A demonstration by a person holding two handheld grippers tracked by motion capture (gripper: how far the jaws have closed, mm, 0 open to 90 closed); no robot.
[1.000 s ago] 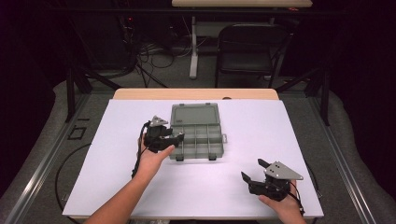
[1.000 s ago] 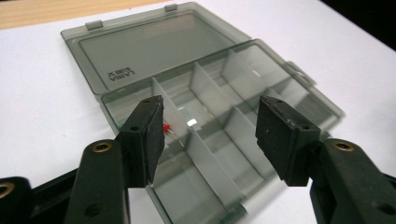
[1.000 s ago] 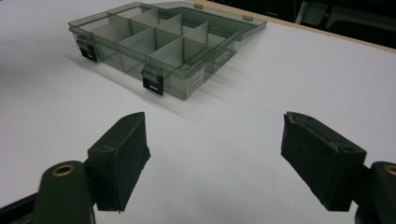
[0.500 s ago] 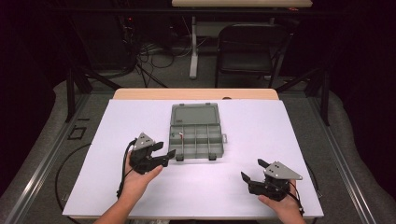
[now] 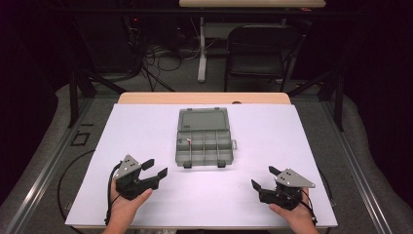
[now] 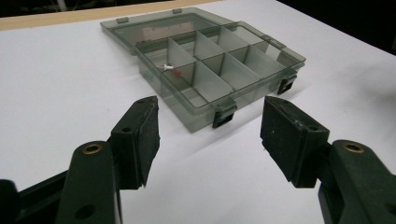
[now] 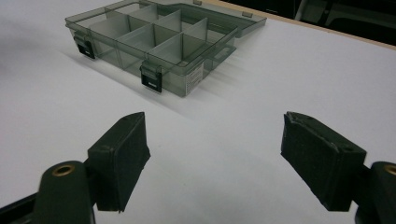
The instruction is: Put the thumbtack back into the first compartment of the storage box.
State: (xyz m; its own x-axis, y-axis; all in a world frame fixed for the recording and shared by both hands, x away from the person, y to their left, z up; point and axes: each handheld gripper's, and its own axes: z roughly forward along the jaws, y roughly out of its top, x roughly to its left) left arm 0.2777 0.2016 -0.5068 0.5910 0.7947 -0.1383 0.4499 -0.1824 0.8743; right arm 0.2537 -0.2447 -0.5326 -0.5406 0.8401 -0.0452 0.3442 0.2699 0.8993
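We hold the left gripper (image 5: 157, 168) jaws wide, just opened further, gripping nothing; right gripper (image 5: 263, 179) likewise spread, empty; both short of the compartment box (image 5: 203, 138)

Obstacle: compartment box (image 5: 203, 143), lid laid open flat on the far side, standing mid-desk (image 5: 146, 126). Bare desk surface lies left, right and on the near side of the box. Left gripper (image 5: 155, 168) hangs near the box's near-left corner, apart from it; right gripper (image 5: 263, 178) well apart at near right. Small white item (image 6: 169, 67), possibly a part, in one left compartment; the other compartments seem free.
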